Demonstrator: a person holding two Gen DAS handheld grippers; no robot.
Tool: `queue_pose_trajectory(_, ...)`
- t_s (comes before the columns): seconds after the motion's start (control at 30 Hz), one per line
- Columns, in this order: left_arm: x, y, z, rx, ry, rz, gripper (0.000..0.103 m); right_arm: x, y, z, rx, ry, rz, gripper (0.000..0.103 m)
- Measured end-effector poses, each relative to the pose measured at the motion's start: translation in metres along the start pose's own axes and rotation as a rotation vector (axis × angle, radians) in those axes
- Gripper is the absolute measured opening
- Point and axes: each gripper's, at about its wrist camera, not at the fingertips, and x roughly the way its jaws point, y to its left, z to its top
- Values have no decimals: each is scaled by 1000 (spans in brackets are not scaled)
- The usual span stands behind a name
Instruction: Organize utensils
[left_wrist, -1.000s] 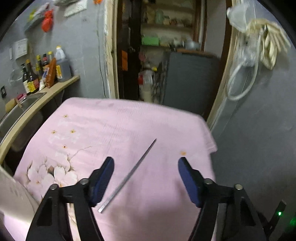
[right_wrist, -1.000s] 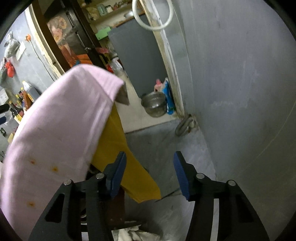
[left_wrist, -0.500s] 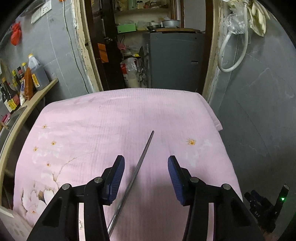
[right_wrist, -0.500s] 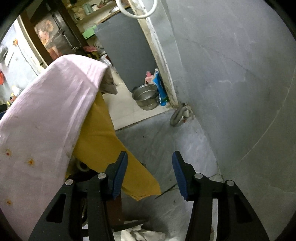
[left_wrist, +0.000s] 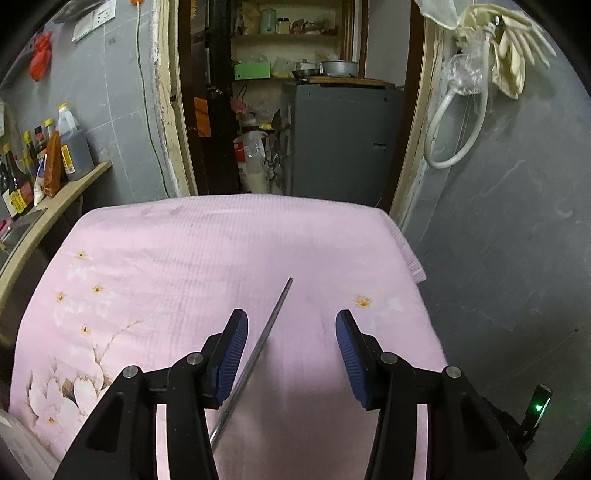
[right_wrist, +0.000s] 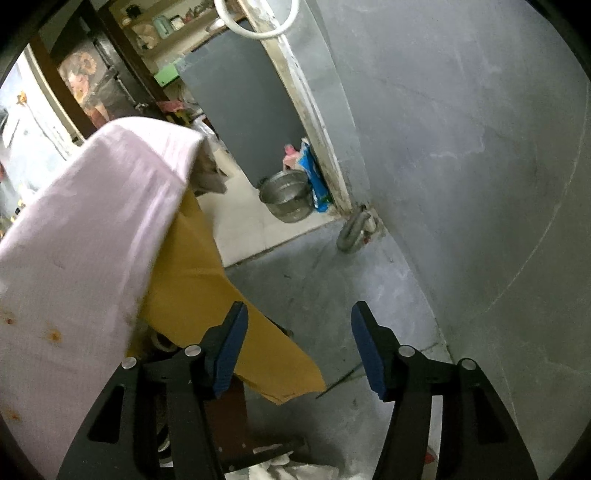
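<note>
Pink floral cloth (left_wrist: 229, 258) covers the bench and fills the centre of the left wrist view; a thin, straight grey metal rod (left_wrist: 258, 347) lies diagonally on it, lower centre. Left hand-held gripper (left_wrist: 291, 360): released, the rod between its blue ribbed pads, close beside the left pad; jaws narrowed, then steadied. Right hand-held gripper (right_wrist: 299, 349): released, jaws just widened, nothing between them, over grey floor (right_wrist: 332, 288) beside a hanging mustard-yellow cloth (right_wrist: 207, 288).
</note>
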Motion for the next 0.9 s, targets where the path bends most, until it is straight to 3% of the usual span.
queue_pose_trajectory(0.23, -7, 0, 2, -21, -11, -21, 55, -38, 34, 29, -60, -50, 69, 60)
queue_pose_trajectory(0.43, -9, 13, 4, -43, 8, -23, 61, -62, 59, 46, -70, -89, 106, 70)
queue_pose_trajectory(0.6, 0, 20, 3, -42, 41, -31, 64, -58, 60, 42, -54, -99, 98, 85)
queue_pose_trajectory(0.73, 5, 18, 0, -30, 30, -28, 67, -27, 41, 27, 1, -66, 59, 86)
queue_pose_trajectory(0.9, 7, 15, -3, -18, 19, -27, 70, 67, -13, -17, 138, 100, -3, 85)
